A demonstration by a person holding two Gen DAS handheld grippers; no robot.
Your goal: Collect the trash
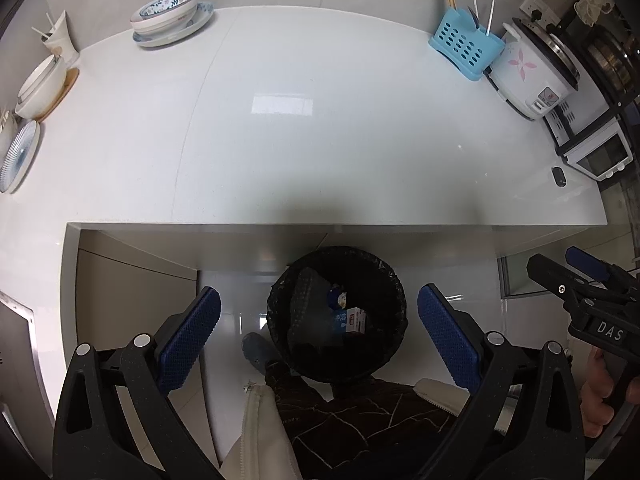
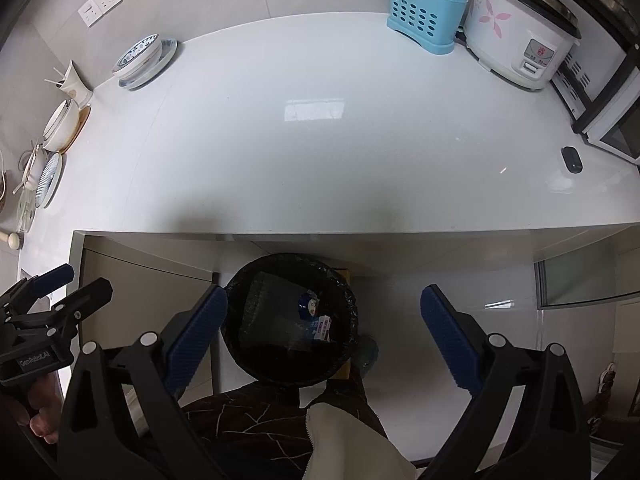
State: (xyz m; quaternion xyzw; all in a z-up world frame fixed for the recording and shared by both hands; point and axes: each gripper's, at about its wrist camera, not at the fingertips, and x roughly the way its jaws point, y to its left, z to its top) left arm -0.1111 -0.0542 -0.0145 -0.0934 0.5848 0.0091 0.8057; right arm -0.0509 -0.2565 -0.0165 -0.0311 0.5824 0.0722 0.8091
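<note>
Both the left gripper (image 1: pixel 319 328) and right gripper (image 2: pixel 324 330) hung spread wide and empty, side by side above the black-lined trash bin (image 1: pixel 394 280), whose cartons (image 1: pixel 354 320) lay below, between the left gripper's fingers.

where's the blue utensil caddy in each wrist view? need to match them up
Left wrist: blue utensil caddy sits upper right, at the back of the counter, just left of the rice cooker.
Right wrist: caddy sits top, right of centre, again just left of the cooker.
Shared landmark: the black-lined trash bin below the counter edge.
</note>
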